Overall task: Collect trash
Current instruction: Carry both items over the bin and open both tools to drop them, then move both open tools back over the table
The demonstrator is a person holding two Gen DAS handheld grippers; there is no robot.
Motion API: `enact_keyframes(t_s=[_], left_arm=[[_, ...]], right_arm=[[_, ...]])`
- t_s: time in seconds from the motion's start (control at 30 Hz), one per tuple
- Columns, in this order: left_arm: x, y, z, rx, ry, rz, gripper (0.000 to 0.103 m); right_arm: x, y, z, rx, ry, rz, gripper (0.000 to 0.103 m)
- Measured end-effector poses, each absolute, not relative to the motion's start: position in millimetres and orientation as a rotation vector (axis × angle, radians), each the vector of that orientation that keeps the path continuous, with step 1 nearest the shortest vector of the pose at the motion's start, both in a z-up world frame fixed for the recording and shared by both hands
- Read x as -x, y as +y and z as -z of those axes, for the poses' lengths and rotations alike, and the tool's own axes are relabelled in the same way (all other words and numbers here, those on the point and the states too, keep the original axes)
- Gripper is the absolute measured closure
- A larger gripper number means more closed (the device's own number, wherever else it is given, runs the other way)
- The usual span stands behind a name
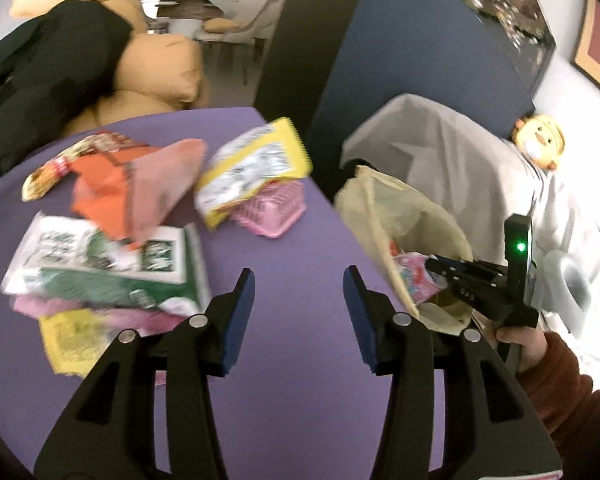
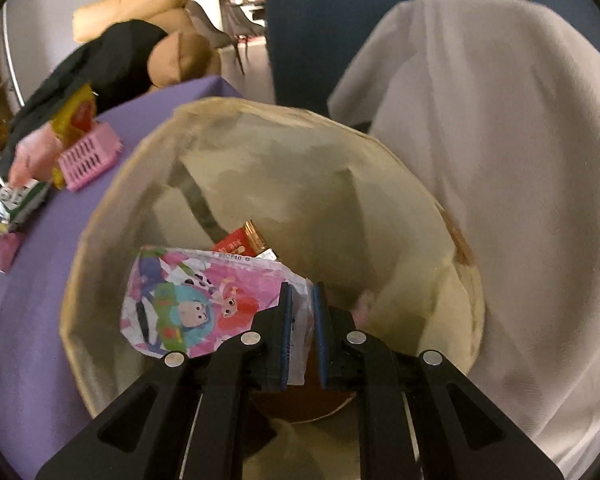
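The right tongs (image 2: 300, 336) are clamped on the edge of a pink cartoon-print wrapper (image 2: 188, 304), holding it inside the mouth of the cream bin bag (image 2: 300, 184) that stands just beside the purple bench (image 2: 28, 320). The likeliest slip here is at the release: the wrapper is thin, flat film pinched only at one corner, and it may cling to a pad or catch on the slack bag lining near the rim rather than fall. If the tongs part while the sheet lies across the bag's edge, it could slide out onto the floor. The bag itself looks soft and unsupported on one side, so a push from the tongs could fold the rim inward and close the opening.

The left tongs (image 1: 299, 280) hang with jaws apart and nothing between them above bare bench (image 1: 300, 400), near a loose heap: a green-and-white packet (image 1: 100, 268), an orange wrapper (image 1: 108, 196), a yellow packet (image 1: 256, 168) leaning on a small pink basket (image 1: 276, 208). These overlap, so a grab at one could drag or scatter its neighbours towards the bench edge.

The held wrapper is glossy, creased, brightly printed with cartoon figures, and empty-looking; a red packet (image 2: 240, 246) already lies deeper in the bag.
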State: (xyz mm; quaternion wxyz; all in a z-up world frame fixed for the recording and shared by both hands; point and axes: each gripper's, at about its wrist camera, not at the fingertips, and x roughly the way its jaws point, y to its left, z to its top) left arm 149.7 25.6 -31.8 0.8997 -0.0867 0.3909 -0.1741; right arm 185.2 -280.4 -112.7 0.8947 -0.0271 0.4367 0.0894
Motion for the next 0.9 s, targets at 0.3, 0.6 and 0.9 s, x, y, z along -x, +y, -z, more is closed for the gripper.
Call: enact_keyframes(t_s=[0.3,0.6,0.9], left_arm=[[-143.7,69.6,28.2,0.268,0.767,0.294,0.056],[-127.0,111.8,35.3,0.284,0.728,0.201,0.054],[-105.9,163.6,44.6,0.351,0.718,0.103,0.048]], right_arm=[[-181.8,-280.6,108.7,0.032,0.92,-0.188,0.088],[-162.8,-287.9,63.4,-0.039,0.832,-0.218,0.055],[-155.9,-228.2,17.9,-0.001,0.745,-0.38,0.044]])
